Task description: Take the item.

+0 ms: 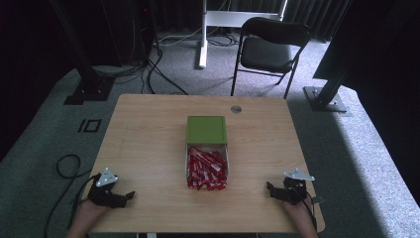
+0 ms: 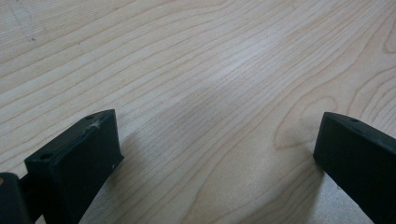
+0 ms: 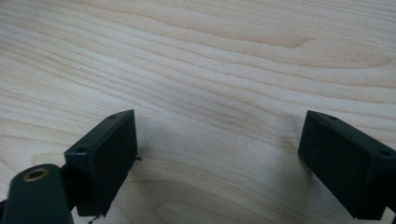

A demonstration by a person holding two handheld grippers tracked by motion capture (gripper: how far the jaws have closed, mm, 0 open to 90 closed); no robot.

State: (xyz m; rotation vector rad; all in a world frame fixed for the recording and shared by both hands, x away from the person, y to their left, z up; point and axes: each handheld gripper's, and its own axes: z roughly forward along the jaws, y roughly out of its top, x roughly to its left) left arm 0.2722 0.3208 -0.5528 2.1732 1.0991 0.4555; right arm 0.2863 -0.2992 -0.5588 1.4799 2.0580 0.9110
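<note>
Left gripper (image 1: pixel 130 195) at near left corner of wooden table (image 1: pixel 148 129), resting on tabletop, jaws wide apart, nothing between, bare wood grain (image 2: pixel 215 93) under them in left gripper view. Right gripper (image 1: pixel 270 188) at near right corner, also down on tabletop, jaws spread wide, nothing gripped, plain wood (image 3: pixel 219 70) between them in right gripper view. Both pointing inward toward table centre. Clear tray (image 1: pixel 227 158) of red sachets (image 1: pixel 205 169) mid-table, between the two grippers and a bit farther out, well apart from each. Green lid (image 1: pixel 206 129) touching tray's far end. Small round grommet (image 1: pixel 236 109) near far edge. Black folding chair (image 1: pixel 270 47) on carpet beyond table.
</note>
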